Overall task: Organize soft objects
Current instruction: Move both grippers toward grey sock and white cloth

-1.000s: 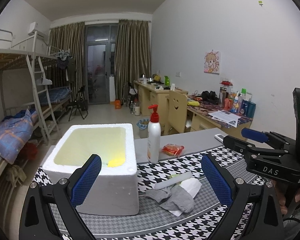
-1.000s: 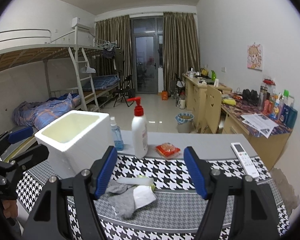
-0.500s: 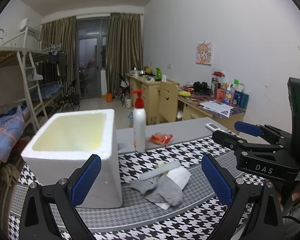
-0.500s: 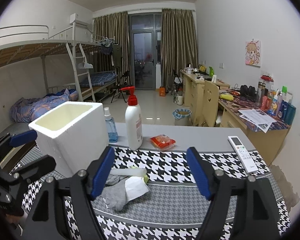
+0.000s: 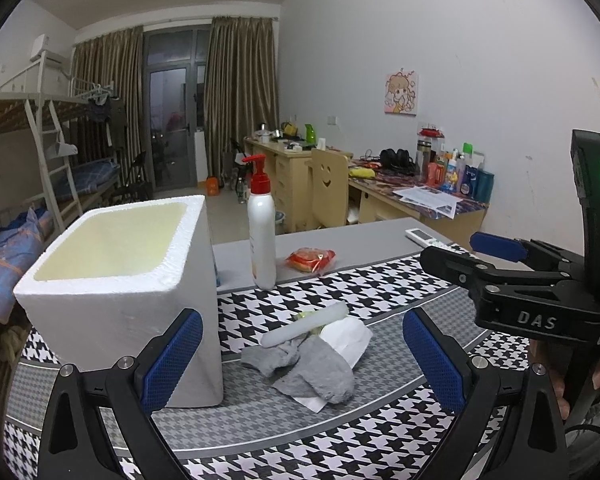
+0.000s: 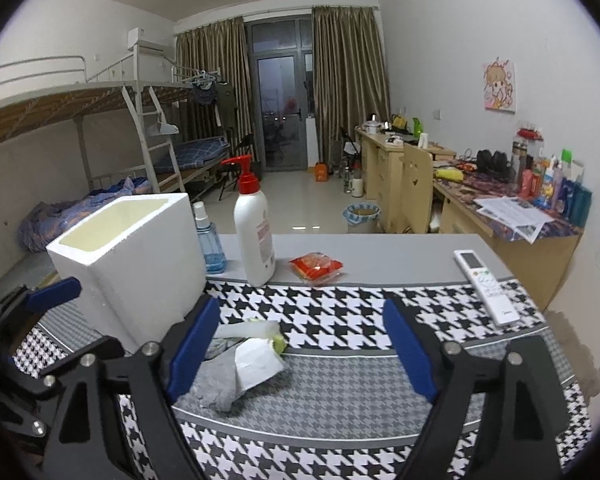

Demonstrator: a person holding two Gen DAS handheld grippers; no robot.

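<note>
A grey sock [image 5: 312,368] lies crumpled on the houndstooth cloth with a white paper piece [image 5: 348,338] and a white foam roll [image 5: 304,325] beside it. The pile also shows in the right wrist view: sock [image 6: 216,380], paper [image 6: 256,364], roll [image 6: 248,330]. A white foam box [image 5: 116,280] stands open to the left of the pile; it also shows in the right wrist view [image 6: 132,248]. My left gripper [image 5: 302,364] is open and empty, just short of the pile. My right gripper [image 6: 300,352] is open and empty, right of the pile.
A white pump bottle [image 5: 261,232] and a red snack packet [image 5: 311,260] stand behind the pile. A blue bottle [image 6: 210,240] sits behind the box. A white remote [image 6: 486,286] lies at the table's right edge. Desks and a bunk bed lie beyond.
Both grippers have dropped lower and drawn closer to the table; the box's inside is less visible. Both stay open and empty. Nothing on the table has moved.
</note>
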